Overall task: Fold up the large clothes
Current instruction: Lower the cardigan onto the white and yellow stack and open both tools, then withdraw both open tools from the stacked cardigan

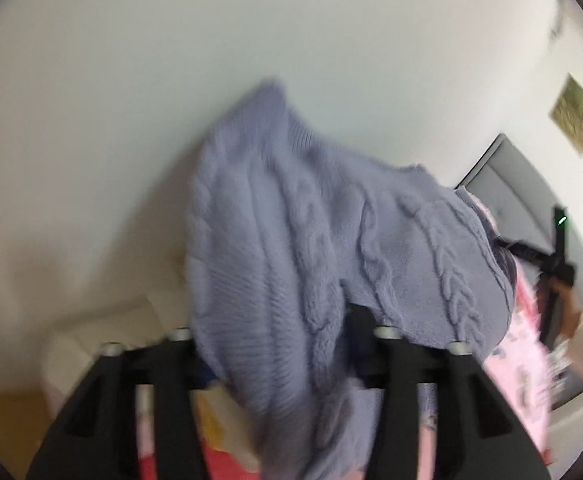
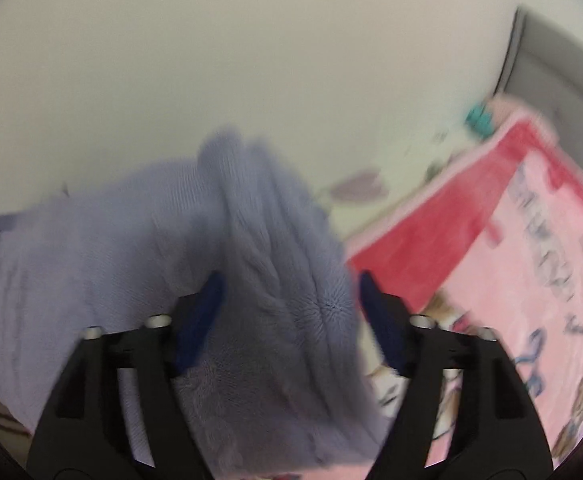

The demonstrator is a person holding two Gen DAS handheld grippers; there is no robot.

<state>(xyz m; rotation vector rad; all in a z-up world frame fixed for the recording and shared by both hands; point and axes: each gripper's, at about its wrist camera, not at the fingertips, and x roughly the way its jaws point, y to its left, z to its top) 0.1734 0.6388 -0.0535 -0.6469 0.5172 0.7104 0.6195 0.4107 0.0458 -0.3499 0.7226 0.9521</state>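
A lavender cable-knit sweater (image 1: 291,220) hangs bunched in front of a white wall and drapes down between the black fingers of my left gripper (image 1: 279,332). Those jaws stand wide apart; the knit hides their pads. In the right wrist view the same sweater (image 2: 271,260) lies as a thick fold between the blue pads (image 2: 199,320) of my right gripper (image 2: 289,300), which stand well apart and do not pinch it. The right gripper (image 1: 559,260) also shows at the far right of the left wrist view, held by a hand with a white sleeve.
A pink and red printed blanket (image 2: 511,260) lies under and to the right of the sweater. A grey padded panel (image 1: 531,200) stands behind it, with a small picture (image 1: 575,116) on the wall above. Cream fabric (image 1: 111,320) lies at the lower left.
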